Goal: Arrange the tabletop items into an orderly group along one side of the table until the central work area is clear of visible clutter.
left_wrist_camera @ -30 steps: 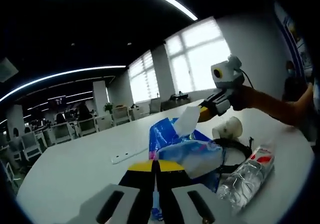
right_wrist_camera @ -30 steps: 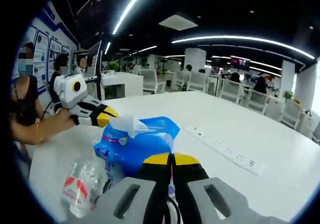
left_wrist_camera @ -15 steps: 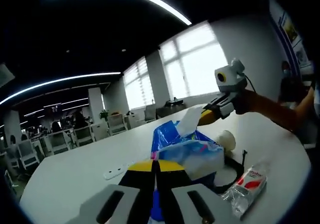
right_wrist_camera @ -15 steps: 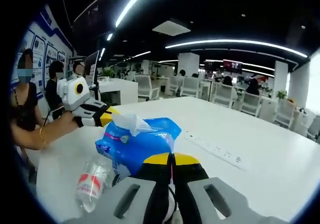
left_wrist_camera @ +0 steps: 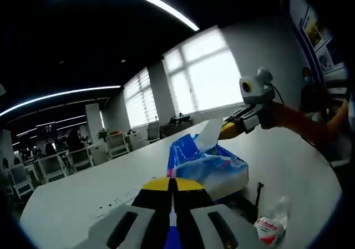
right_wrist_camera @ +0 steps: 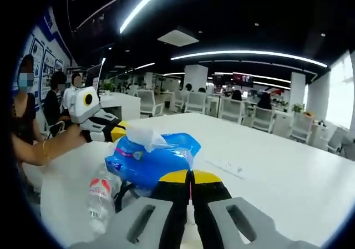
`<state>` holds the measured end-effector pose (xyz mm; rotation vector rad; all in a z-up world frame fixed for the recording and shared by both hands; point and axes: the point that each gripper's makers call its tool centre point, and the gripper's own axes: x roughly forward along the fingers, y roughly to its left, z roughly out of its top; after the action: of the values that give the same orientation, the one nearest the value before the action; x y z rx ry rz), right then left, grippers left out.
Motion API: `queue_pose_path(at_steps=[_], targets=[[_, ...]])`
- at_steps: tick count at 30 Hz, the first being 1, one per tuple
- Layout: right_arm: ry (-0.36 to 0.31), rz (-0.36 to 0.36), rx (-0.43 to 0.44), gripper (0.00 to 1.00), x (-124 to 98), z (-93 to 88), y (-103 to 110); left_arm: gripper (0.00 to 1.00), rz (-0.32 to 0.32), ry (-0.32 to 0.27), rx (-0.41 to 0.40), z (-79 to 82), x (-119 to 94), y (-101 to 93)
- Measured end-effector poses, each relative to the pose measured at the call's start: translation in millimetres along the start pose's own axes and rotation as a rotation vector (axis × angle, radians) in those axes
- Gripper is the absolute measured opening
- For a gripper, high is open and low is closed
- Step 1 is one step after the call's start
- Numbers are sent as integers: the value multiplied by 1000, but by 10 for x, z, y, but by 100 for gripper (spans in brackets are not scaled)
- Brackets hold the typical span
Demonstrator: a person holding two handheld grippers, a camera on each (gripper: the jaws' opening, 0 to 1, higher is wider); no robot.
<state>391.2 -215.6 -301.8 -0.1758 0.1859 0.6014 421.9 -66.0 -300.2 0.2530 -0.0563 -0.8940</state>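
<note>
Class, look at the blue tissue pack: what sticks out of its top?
A white tissue sticks out of the blue tissue pack. The tissues inside are hidden by the wrapper.

The room is a large open-plan office with a dark ceiling (right_wrist_camera: 233, 16) crossed by long curved strip lights (right_wrist_camera: 247, 54), and a row of tall bright windows (left_wrist_camera: 208, 74) runs along the far wall in the left gripper view. A broad white table (right_wrist_camera: 288, 188) spreads across the foreground, and beyond it stand rows of white chairs (right_wrist_camera: 236, 109) and desks, a white square column (right_wrist_camera: 195, 77), and a wall-mounted screen (right_wrist_camera: 242, 80). Posters in blue and white cover the wall (right_wrist_camera: 47, 52) at the left edge of the right gripper view, where several people sit or stand near a white desk (right_wrist_camera: 119, 102).
</note>
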Motion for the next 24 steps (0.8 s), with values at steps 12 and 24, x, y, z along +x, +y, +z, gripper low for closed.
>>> queue_pose_path(at_steps=[12,24], targets=[[-13,-87,24,0,-453,-130,-405,0,-107,13,42,136,454,-486],[-23,-157,65,0,-945,-350,-733,0,-194,23,45,223,873,-942]])
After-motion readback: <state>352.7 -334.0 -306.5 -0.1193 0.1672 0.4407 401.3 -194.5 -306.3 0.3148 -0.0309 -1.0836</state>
